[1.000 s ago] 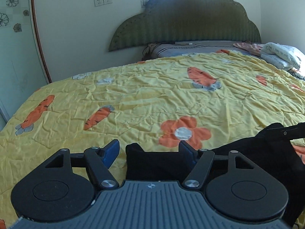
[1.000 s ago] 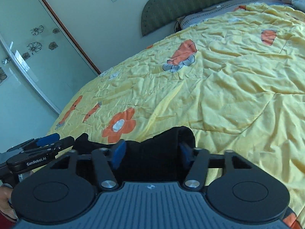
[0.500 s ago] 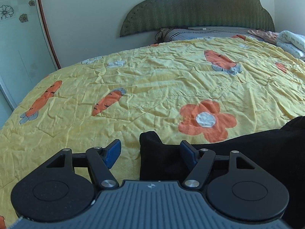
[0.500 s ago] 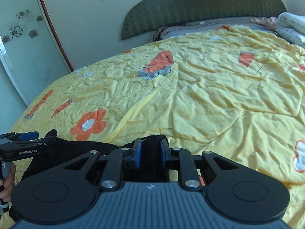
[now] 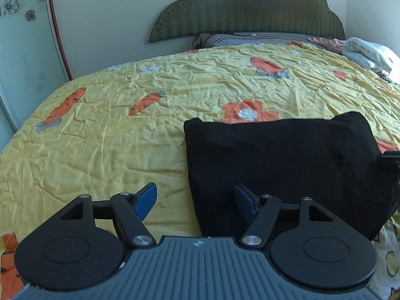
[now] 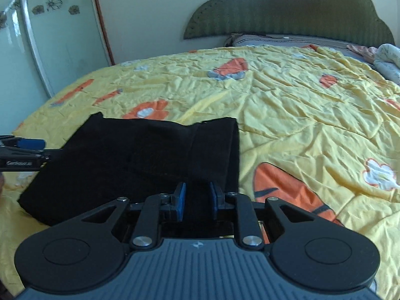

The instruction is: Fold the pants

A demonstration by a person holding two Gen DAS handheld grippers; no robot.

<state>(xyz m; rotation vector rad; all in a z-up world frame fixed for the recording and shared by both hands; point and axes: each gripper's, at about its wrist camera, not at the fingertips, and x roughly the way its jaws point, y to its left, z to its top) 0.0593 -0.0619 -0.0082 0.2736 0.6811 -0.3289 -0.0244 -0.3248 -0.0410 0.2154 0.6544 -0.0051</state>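
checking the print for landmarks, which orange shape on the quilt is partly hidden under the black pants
The orange flower with the white centre, just past the far edge of the black pants, which cover its lower petals. The carrots farther out lie fully exposed on the yellow quilt.

One pair of black pants [image 5: 275,165] lies on one bed [image 5: 125,150]. Two grippers: the left gripper [image 5: 195,200] and the right gripper [image 6: 196,198]. One green headboard [image 5: 250,10].

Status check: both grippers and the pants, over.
Left gripper open, right gripper part-open, neither holding. Black fabric pants folded, flat on yellow carrot-print quilt. Nothing obstructing.
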